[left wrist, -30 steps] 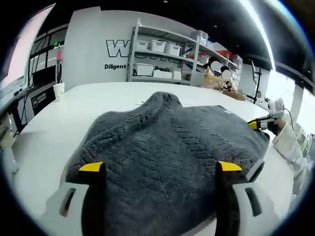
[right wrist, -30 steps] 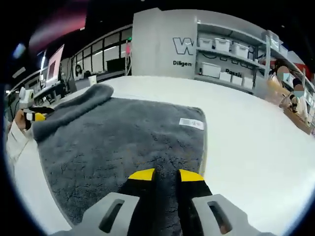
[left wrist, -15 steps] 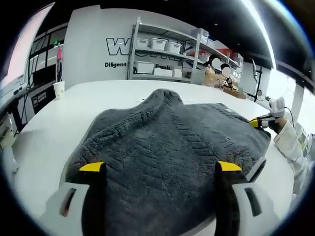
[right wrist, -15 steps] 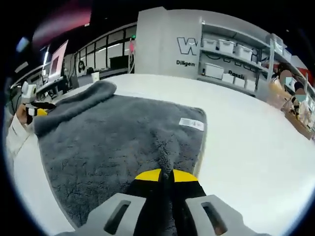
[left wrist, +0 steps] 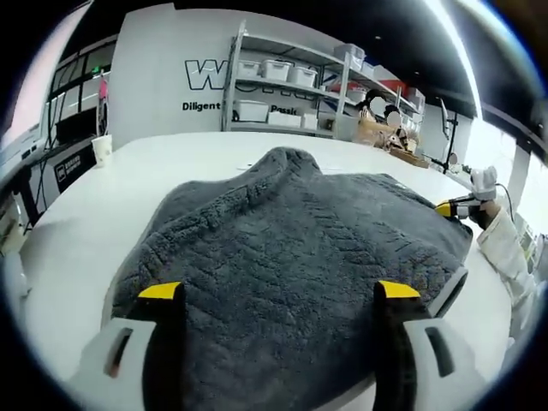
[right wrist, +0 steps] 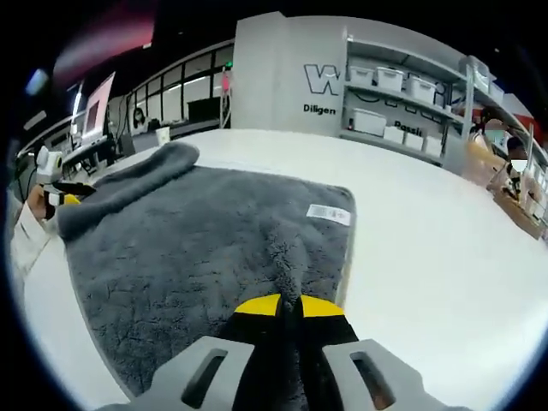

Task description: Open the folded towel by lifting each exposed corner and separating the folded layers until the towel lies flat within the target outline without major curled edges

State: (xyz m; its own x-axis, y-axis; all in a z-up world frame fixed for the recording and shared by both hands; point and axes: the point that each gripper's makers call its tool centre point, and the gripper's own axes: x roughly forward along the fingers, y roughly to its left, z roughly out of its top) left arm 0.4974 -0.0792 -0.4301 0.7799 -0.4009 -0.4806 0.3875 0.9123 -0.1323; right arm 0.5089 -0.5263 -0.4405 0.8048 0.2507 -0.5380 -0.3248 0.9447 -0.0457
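A dark grey towel [left wrist: 291,248] lies spread on the white table [left wrist: 128,188], humped in a ridge at its far side. My left gripper [left wrist: 280,291] stands open over the towel's near edge, with the cloth running under and between its yellow-tipped fingers [left wrist: 160,291]. In the right gripper view the towel [right wrist: 197,240] shows a white label [right wrist: 330,214] near its far right corner. My right gripper [right wrist: 289,306] is shut on the towel's near edge, and a small pinched fold rises between its jaws. The right gripper [left wrist: 449,208], held by a white-sleeved hand, also appears at the towel's far right corner.
A paper cup [left wrist: 102,152] stands at the table's far left. Behind the table stand metal shelves with white bins [left wrist: 274,73]. The left gripper [right wrist: 62,199] shows at the towel's left end. Bare white table [right wrist: 428,257] spreads to the right of the towel.
My right gripper's jaws have come together on the towel's edge, pinching up a small fold. The left gripper stays open, and its view has shifted only slightly.
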